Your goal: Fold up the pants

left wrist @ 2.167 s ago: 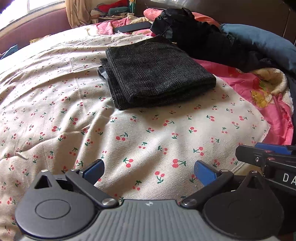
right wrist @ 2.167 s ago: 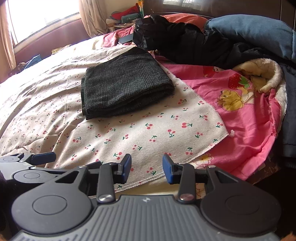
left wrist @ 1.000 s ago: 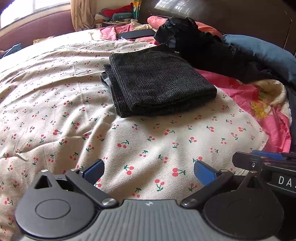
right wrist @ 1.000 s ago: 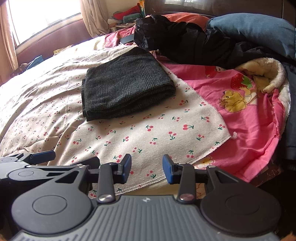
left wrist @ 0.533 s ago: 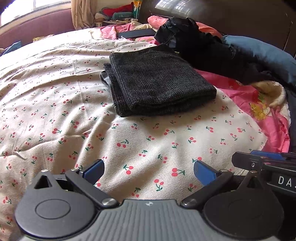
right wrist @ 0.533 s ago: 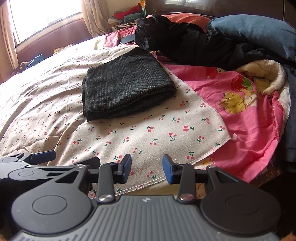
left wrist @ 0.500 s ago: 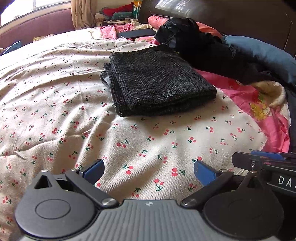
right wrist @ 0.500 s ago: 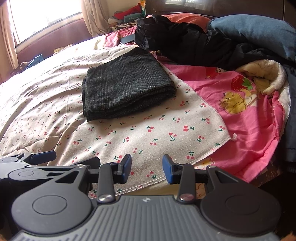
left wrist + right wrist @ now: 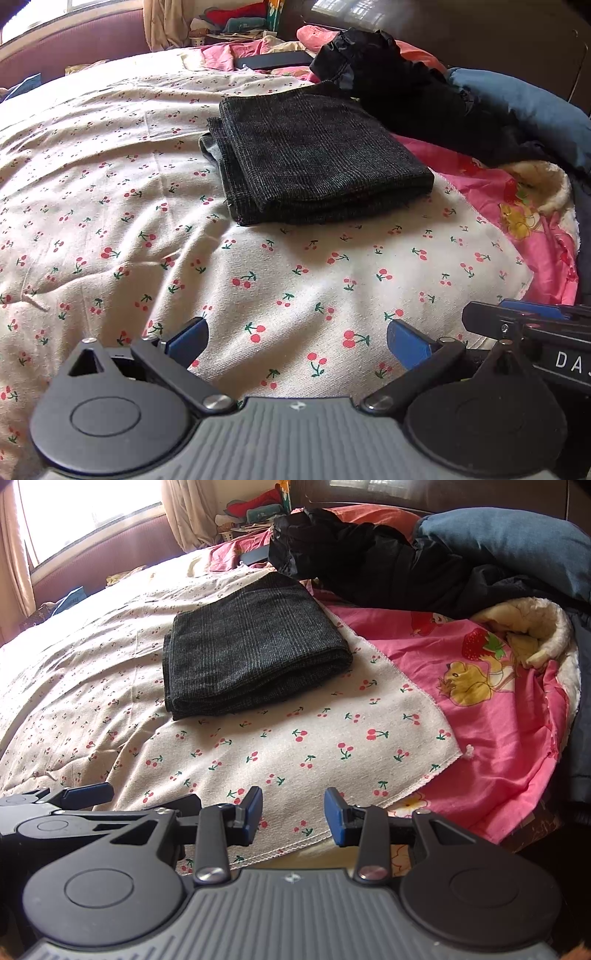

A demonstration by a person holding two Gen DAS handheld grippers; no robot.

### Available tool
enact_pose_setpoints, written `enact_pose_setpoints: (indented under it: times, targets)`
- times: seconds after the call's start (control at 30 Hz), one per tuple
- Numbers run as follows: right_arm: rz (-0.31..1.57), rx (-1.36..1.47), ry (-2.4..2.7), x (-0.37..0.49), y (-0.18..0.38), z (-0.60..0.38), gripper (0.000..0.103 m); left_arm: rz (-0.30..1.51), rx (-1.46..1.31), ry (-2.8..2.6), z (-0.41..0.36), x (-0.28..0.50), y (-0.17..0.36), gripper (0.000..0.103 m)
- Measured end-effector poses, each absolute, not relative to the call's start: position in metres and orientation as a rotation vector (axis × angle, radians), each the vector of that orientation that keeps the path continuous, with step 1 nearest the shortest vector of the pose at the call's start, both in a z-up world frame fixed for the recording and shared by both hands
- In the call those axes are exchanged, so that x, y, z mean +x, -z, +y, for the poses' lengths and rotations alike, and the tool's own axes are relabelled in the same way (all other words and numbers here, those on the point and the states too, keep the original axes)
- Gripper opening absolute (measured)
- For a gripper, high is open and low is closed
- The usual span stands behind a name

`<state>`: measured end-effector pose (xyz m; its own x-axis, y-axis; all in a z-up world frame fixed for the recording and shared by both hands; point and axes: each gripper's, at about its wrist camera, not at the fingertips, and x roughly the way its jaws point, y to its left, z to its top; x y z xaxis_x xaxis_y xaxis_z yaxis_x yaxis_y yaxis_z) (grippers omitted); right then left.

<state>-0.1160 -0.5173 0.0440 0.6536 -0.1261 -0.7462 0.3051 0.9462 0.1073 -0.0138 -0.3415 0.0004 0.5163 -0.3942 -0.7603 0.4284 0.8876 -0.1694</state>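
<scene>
Dark grey checked pants (image 9: 314,162) (image 9: 251,646) lie folded into a compact rectangle on the cherry-print sheet (image 9: 110,221) (image 9: 295,746). My left gripper (image 9: 295,341) hovers over the sheet well in front of the pants, jaws wide open and empty. My right gripper (image 9: 293,812) is near the sheet's front edge, jaws partly apart with nothing between them. Each gripper shows at the edge of the other's view: the right gripper (image 9: 532,321) and the left gripper (image 9: 74,794).
A heap of black clothing (image 9: 406,85) (image 9: 369,561) and a blue garment (image 9: 524,107) (image 9: 509,542) lie behind and right of the pants. A pink cartoon blanket (image 9: 480,701) (image 9: 517,206) with fleece lining covers the right side. A window (image 9: 81,513) is at far left.
</scene>
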Motion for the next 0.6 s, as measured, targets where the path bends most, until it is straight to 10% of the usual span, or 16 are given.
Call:
enact_pose_setpoints:
  times: [0.6]
  targets:
    - [0.847,0.183,0.229,-0.104,-0.047,-0.51,0.038,0.947,-0.01,0.471,-0.335,-0.007,0.004,0.103]
